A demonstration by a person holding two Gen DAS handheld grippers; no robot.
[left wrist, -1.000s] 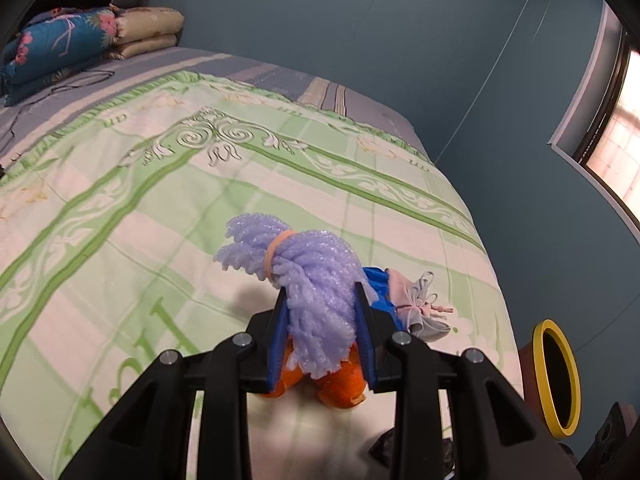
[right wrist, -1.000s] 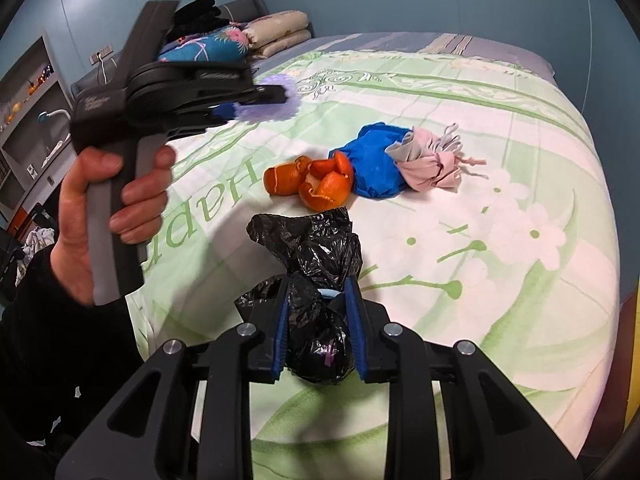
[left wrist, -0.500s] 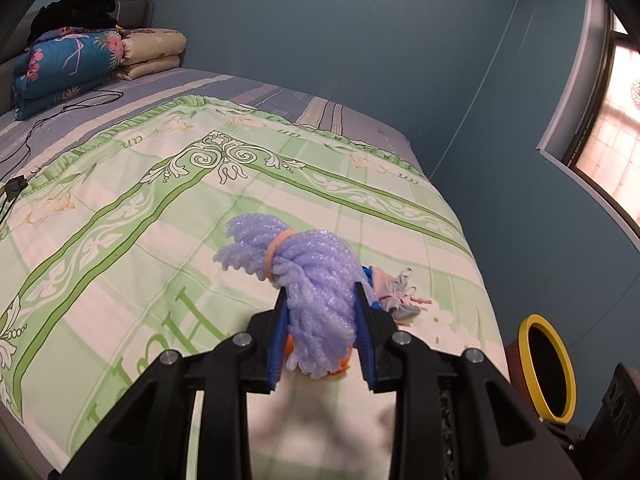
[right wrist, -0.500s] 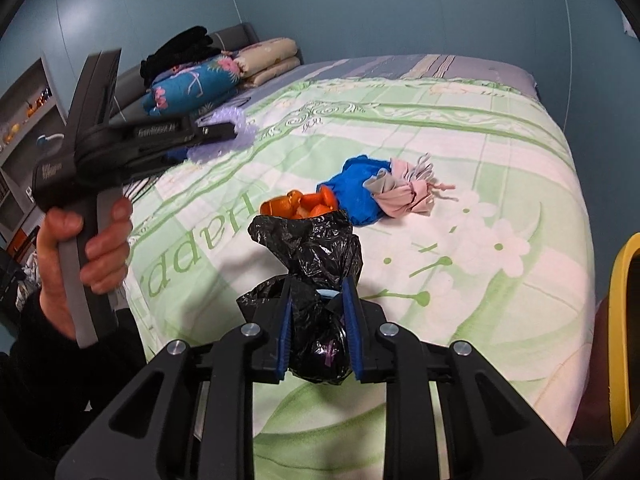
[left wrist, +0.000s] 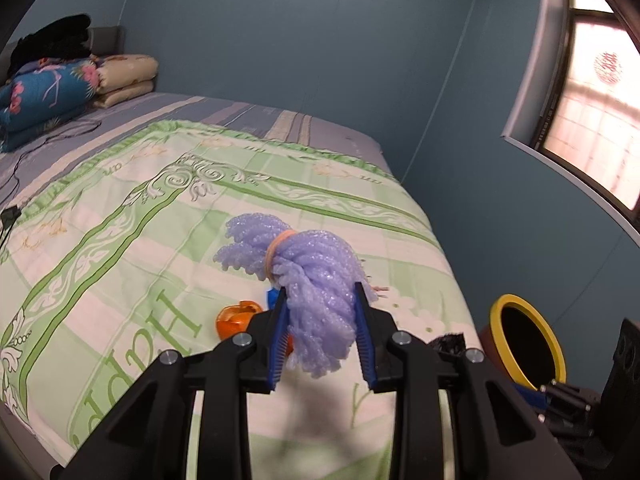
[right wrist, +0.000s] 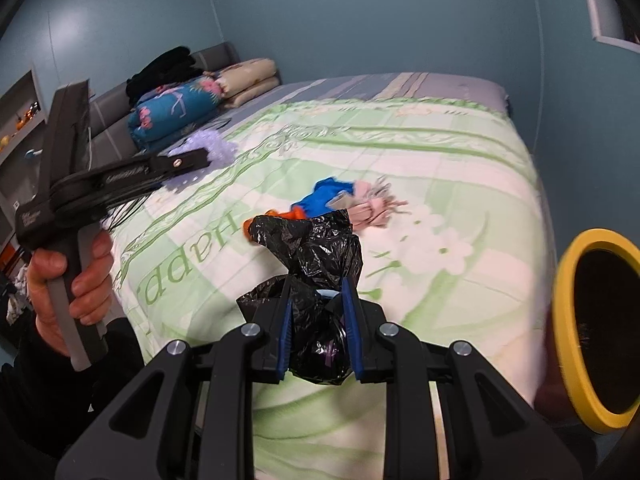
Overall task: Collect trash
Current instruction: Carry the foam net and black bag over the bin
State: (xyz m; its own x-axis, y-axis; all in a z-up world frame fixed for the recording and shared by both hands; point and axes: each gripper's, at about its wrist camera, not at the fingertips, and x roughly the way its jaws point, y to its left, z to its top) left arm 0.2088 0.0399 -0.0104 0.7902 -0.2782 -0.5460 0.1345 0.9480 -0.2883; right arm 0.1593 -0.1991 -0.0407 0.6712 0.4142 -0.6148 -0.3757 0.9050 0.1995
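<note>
Bin (right wrist: 596,336) right of bed (right wrist: 400,152)

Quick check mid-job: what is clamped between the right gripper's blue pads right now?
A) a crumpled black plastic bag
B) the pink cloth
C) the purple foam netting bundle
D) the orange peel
A: the right wrist view shows the right gripper shut on the crumpled black plastic bag, its pads pressing both sides and the bag lifted clear of the green patterned bedspread.

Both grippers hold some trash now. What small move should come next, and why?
Probably carry both toward the yellow-rimmed bin beside the bed. The right gripper is shut on the black plastic bag, the left gripper on the purple foam bundle, and the bin stands open at the right.
</note>
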